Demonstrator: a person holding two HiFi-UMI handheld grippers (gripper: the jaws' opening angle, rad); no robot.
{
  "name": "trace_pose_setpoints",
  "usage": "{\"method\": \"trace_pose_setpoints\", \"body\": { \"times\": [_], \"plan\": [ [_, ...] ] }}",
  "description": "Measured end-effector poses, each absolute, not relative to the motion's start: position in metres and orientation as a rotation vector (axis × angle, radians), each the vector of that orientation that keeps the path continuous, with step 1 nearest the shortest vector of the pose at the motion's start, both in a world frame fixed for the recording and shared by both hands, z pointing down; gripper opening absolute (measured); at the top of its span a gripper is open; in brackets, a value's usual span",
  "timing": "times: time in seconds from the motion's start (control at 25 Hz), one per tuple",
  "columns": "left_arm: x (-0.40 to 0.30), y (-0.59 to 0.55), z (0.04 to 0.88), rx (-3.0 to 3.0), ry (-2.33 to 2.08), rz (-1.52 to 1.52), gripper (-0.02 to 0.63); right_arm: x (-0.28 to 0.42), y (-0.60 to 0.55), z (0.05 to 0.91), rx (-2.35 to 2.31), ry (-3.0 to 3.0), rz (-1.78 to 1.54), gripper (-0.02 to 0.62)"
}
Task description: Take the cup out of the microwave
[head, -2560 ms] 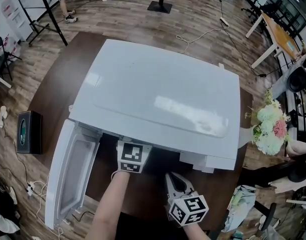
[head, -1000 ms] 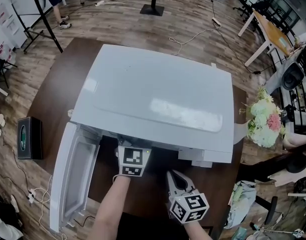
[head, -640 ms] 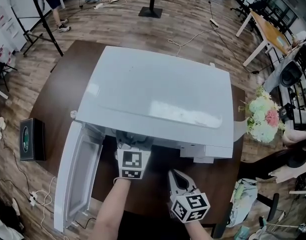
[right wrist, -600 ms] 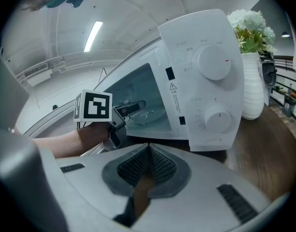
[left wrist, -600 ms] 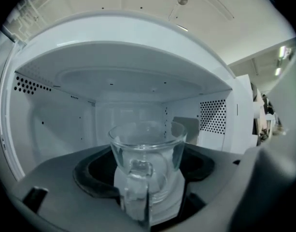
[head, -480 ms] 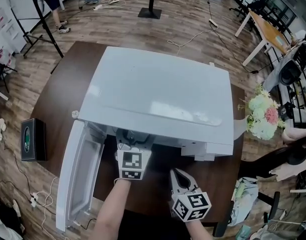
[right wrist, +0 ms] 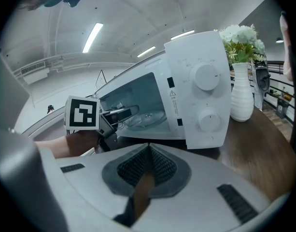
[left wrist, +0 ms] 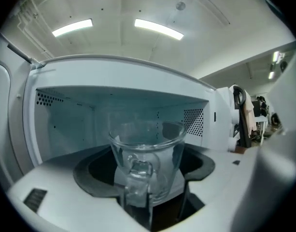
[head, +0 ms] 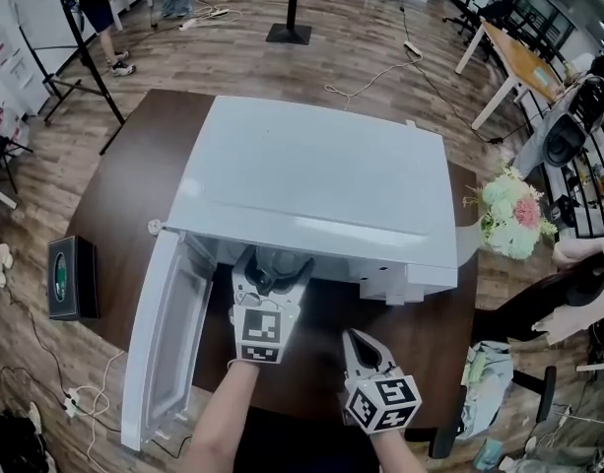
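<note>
Cup (left wrist: 147, 151): glass, handle toward us, grasped by our left claw (head: 275, 262) at the microwave (head: 311, 180) mouth, ready for withdrawal. Right claw (head: 361, 339): clenched, empty, over the counter (head: 124, 185), out of the way.

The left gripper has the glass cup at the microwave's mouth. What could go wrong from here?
The cup is smooth glass, held only at its sides by the left gripper, so it might slip. It sits under the top edge of the microwave; lifting early may knock its rim. The open door stands close on the left; a leftward swing could hit it.
</note>
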State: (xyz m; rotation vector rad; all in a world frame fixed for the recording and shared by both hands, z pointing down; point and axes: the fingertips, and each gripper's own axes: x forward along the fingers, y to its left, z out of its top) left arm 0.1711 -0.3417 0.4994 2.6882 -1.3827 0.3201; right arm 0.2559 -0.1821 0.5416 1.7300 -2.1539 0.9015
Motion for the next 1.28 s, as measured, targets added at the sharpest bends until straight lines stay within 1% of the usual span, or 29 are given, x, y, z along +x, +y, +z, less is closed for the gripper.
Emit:
{"method": "trace_pose_setpoints", "body": {
  "times": [0.92,1.28],
  "plan": [
    [0.140,-0.255,0.467,2.687,-1.278,0.213,0.377,0.259,-0.147,0.511,1.822,-2.162,0.821,-0.006],
    [0.126,-0.220,0.452,2.706,-1.267,0.217,0.376,0.262,-0.140,0.492,1.849,-2.192,0.766,-0.006]
  ]
}}
